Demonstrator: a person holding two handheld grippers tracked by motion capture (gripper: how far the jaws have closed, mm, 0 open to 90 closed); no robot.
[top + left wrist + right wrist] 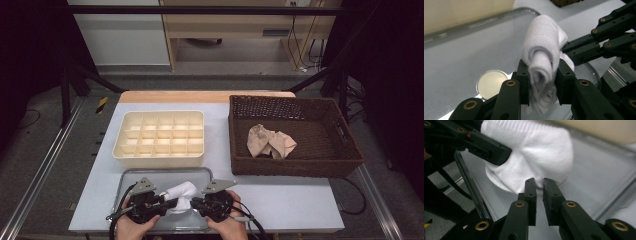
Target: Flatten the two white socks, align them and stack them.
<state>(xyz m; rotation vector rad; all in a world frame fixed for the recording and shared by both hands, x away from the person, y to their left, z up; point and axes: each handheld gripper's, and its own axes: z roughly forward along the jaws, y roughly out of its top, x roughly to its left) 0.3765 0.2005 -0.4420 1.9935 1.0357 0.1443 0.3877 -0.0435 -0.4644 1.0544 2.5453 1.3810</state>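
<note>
A rolled white sock (pixel 182 192) lies in a shallow metal tray (pixel 165 172) at the table's front edge. My left gripper (pixel 541 75) is shut on the roll, with both pads pressed into its sides and the sock (pixel 544 45) bulging above them. In the high view, the left gripper (pixel 170 203) comes in from the left and my right gripper (pixel 194 202) from the right, tips facing. The right gripper (pixel 539 182) stands at the sock's (pixel 536 152) lower edge, its jaws a narrow slit apart with nothing between the pads.
A cream tray of small compartments (pixel 160 132) sits behind the metal tray. At the right, a dark wicker basket (pixel 345 145) holds a crumpled beige cloth (pixel 270 141). A person's hands hold both grippers at the table's near edge.
</note>
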